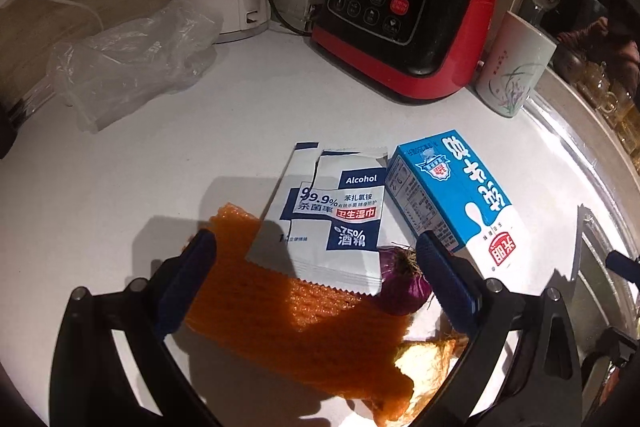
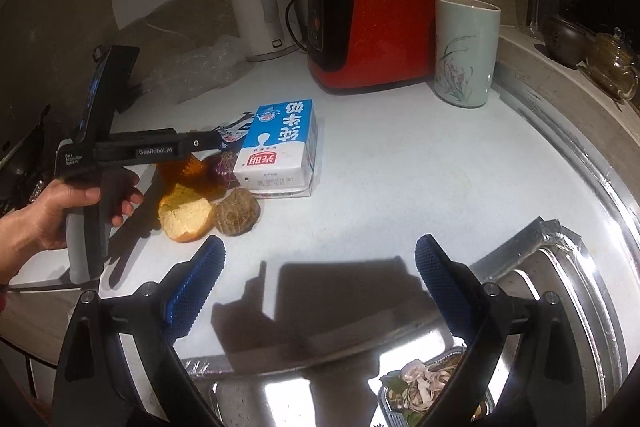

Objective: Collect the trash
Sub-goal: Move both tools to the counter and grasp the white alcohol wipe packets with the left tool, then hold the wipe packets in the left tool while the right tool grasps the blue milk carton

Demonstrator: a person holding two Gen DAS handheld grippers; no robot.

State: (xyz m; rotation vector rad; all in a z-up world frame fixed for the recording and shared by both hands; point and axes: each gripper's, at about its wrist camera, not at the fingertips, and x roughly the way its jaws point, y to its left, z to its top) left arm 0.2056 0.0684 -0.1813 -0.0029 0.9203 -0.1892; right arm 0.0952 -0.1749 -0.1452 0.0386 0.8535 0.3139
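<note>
Orange wrapper [image 1: 288, 323] lies between the spread fingers of the left gripper [image 1: 316, 275], long axis diagonal across them; right gripper [image 2: 320, 283], also spread and empty, hovers well apart.

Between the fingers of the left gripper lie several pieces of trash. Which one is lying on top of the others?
The white and blue alcohol wipe sachet: its torn, serrated edge overlaps the orange mesh sheet, and it lies beside the purple onion piece.
</note>
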